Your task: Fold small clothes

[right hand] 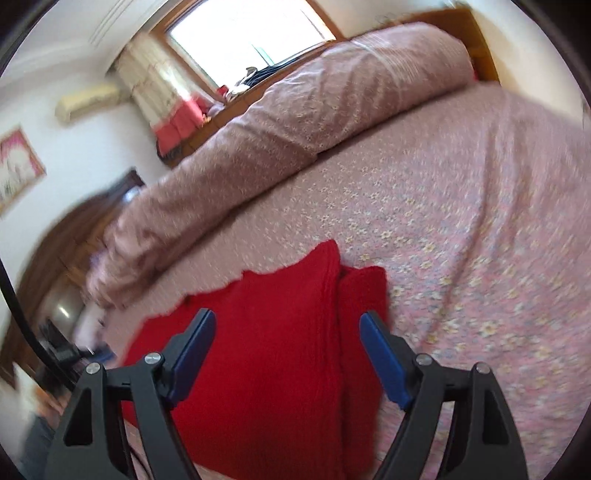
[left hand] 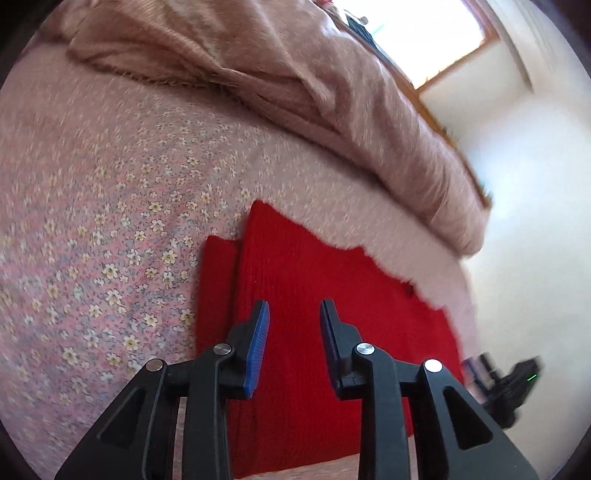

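A red knitted garment lies flat on the pink floral bedsheet, with a narrow folded strip along its left side. In the right wrist view the garment shows the same fold on its right side. My left gripper is open and empty, hovering over the red cloth with its blue pads apart. My right gripper is open wide and empty, also above the red cloth. Neither gripper holds any fabric.
A bunched pink quilt lies along the far side of the bed, also in the right wrist view. The bedsheet stretches to the right. A window, curtain and wooden furniture stand beyond the bed.
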